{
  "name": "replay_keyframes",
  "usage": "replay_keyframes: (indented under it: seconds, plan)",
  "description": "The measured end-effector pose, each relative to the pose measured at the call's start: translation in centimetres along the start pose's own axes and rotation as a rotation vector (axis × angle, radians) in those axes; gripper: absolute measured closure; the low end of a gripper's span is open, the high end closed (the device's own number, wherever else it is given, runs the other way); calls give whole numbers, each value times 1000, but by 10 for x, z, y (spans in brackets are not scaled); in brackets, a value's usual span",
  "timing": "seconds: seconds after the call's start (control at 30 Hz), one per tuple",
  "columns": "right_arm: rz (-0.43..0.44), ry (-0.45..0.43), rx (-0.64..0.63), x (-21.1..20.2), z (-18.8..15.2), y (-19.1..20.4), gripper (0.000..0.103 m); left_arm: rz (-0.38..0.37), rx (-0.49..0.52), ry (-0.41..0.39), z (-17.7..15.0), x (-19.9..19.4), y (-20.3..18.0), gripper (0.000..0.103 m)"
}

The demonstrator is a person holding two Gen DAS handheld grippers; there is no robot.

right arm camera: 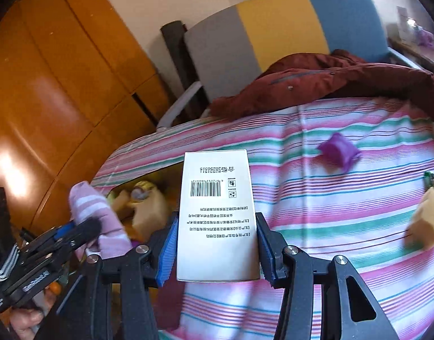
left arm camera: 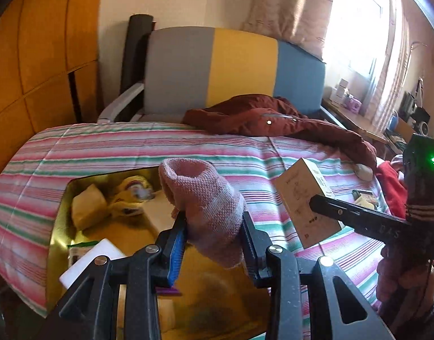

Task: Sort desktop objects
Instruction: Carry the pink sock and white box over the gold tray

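My left gripper (left arm camera: 214, 226) is shut on a pink knitted sock (left arm camera: 205, 198), held over a gold tin box (left arm camera: 58, 221) that lies open on the striped bedspread. Inside the box are a yellow plush toy (left arm camera: 132, 195), a cream pouch (left arm camera: 88, 206) and a white block (left arm camera: 89, 263). My right gripper (right arm camera: 217, 240) is shut on a white carton with a barcode (right arm camera: 217, 212), just right of the box (right arm camera: 126, 187). In the left wrist view that carton (left arm camera: 304, 201) and the right gripper (left arm camera: 316, 201) show at the right. The sock (right arm camera: 100, 221) shows at the left in the right wrist view.
A dark red jacket (left arm camera: 273, 119) lies at the head of the bed against a grey, yellow and blue headboard (left arm camera: 239, 68). A purple cup (right arm camera: 338, 151) and a yellow sponge block (right arm camera: 426, 221) lie on the bedspread (right arm camera: 330, 198). Wooden wardrobe doors (left arm camera: 41, 56) stand at left.
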State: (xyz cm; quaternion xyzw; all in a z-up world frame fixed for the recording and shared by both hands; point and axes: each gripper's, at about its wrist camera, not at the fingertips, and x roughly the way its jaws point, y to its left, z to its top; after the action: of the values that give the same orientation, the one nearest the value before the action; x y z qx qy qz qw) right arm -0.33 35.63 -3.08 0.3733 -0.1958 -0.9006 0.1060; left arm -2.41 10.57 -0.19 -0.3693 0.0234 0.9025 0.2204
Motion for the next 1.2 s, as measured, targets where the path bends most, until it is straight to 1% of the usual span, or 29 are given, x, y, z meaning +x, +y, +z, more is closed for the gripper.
replay_keyframes:
  seconds: [0.23,0.37,0.57,0.7,0.83,1.03,1.2]
  plan:
    - [55,34,-70,13,-8,47,53,29,-44,0,-12,-7,26,67]
    - [68,53,-102,24,-10,66,53,45,-78,2,-18,-11,43,67]
    - [71,81,-125,36,-15,83,53,69,-145,0,-25,-16,74,67]
    - [62,97,-135,44,-17,90,52,93,-204,-4,-28,-20,100,67]
    - [44,109,-146,52,-18,95,52,118,-239,-6,-31,-23,119,67]
    - [20,120,-151,65,-15,100,52,118,-250,2,-29,-18,126,67]
    - [-3,121,-140,75,-8,101,52,101,-210,1,-16,-7,116,67]
